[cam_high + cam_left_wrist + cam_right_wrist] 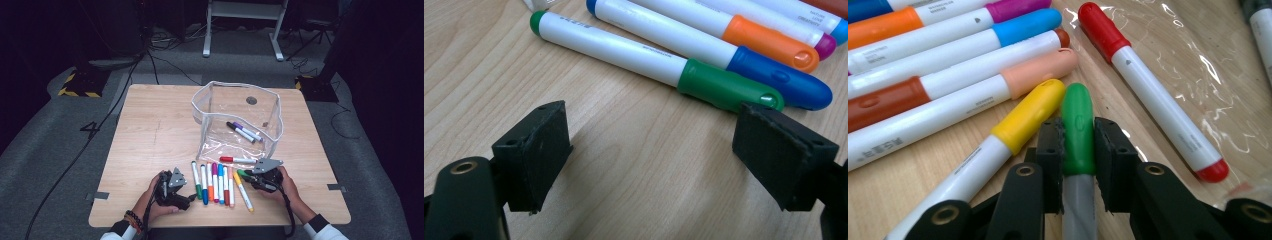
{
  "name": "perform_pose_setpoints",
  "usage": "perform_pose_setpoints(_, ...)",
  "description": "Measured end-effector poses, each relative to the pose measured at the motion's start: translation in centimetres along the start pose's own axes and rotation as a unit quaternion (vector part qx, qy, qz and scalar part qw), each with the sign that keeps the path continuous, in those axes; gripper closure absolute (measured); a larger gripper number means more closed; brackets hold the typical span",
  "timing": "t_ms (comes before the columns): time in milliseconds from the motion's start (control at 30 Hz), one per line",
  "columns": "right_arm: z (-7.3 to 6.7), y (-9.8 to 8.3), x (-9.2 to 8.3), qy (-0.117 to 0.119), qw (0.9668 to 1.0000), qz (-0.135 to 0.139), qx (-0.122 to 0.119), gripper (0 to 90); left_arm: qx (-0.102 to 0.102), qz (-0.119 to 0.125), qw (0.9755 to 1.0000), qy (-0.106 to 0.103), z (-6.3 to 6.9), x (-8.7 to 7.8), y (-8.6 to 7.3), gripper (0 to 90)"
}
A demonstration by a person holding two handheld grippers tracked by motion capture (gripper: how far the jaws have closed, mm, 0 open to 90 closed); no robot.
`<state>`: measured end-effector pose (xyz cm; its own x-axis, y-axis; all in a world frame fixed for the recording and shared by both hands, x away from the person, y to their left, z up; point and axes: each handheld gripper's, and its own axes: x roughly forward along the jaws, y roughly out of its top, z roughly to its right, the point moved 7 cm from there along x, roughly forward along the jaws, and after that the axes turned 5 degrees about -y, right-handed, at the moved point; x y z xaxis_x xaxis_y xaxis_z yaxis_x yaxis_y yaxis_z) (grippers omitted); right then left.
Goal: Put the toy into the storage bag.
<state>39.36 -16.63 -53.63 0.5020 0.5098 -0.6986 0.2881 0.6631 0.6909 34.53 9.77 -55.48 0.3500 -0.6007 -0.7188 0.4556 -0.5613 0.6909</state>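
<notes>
Markers lie in a row on the table [150,130] near its 6 o'clock edge, between the two hands; a clear plastic pouch [272,117] stands open toward 12 o'clock with two markers already inside and a red marker [237,160] at its mouth; the work looks to be filling that pouch.

Going left to right: the left gripper [651,150] rests low by the table with its jaws spread wide and nothing between them; just beyond its right pad, at about 1 o'clock in the left gripper view, lies the green-capped marker [659,62], with the blue-capped marker [704,47] touching it behind; next come orange, purple, light blue, brown and peach caps side by side; then the yellow-capped marker [1023,120], angled; last, the right gripper [1078,135] is clamped tight on a light green marker [1078,125], gripping it across the cap, cap end pointing to 12 o'clock toward the pouch.

Judging by their look, these are light, stiff plastic tubes, smooth and round, so they may roll or slip in the pads; a hold across the barrel near the middle should balance best, since a cap grip lets the tail droop and could pull the cap loose; the pouch is thin and floppy and may shift if nudged.
</notes>
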Motion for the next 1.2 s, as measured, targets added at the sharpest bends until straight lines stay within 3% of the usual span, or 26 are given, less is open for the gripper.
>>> perform_pose_setpoints(167,0.4,-0.3,-1.4,0.006,1.0000,0.005,0.003,74.8,0.002,-0.001,1.0000,-0.001,-0.5,-0.5,-0.5,15.6)
perform_pose_setpoints(333,1.6,-0.5,-2.8,0.006,0.9996,0.019,0.022,74.8,-0.002,0.000,1.0000,0.002,-0.9,-0.7,-0.7,15.6)
perform_pose_setpoints(600,2.7,-0.6,-6.4,0.010,0.9985,0.045,0.029,74.8,-0.003,0.000,1.0000,0.002,-1.7,-1.4,-1.3,15.6)
perform_pose_setpoints(833,4.5,-0.3,-10.3,-0.005,0.9969,0.071,0.034,74.9,-0.006,0.000,1.0000,0.006,-2.2,-1.8,-1.6,15.6)
perform_pose_setpoints(1000,5.7,1.0,-12.9,-0.012,0.9952,0.091,0.033,74.9,-0.006,0.000,1.0000,0.006,-2.2,-1.8,-1.6,15.6)
perform_pose_setpoints(1200,7.7,3.0,-16.2,-0.045,0.9919,0.116,0.026,74.9,-0.006,0.000,1.0000,0.006,-2.2,-1.8,-1.6,15.6)
